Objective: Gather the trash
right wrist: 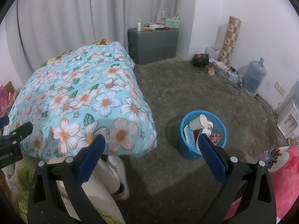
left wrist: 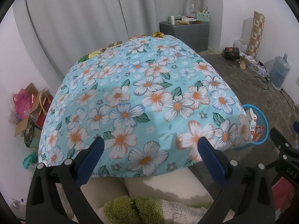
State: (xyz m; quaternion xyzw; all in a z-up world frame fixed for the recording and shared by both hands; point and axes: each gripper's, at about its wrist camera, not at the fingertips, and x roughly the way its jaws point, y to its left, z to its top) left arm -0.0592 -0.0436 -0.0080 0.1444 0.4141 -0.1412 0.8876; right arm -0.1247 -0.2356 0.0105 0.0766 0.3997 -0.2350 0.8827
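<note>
Nearest the cameras, both tools hang idle: the left gripper (left wrist: 149,151) has its jaws spread wide with nothing between them, poised over the near edge of the flowered quilt (left wrist: 142,93), and the right gripper (right wrist: 151,149) is likewise spread and empty, held above the bare concrete floor (right wrist: 186,177). Below them a white shoe (right wrist: 119,175) and pale trouser legs show at the foot of the bed.

Just beyond the right gripper, on the floor beside the bed's corner, stands the blue mesh wastebasket (right wrist: 186,149). It already holds a paper cup (right wrist: 199,124) lying tipped on top, a snack wrapper (right wrist: 215,137) and some other packaging, so part of the collecting looks done.

Across the quilt's middle nothing lies loose. Along its far edge, though, close to the grey curtain (left wrist: 93,18), several pieces of trash remain: a gold foil wrapper (left wrist: 158,34), a small flat packet (left wrist: 115,44), and yellow and green wrappers (left wrist: 92,54) further left. My judgement is that these are what is left, and they sit well apart from both grippers.

Farther back, a grey cabinet (right wrist: 153,44) carries bottles and a green basket, and a water jug (right wrist: 255,76) stands against the right wall.
</note>
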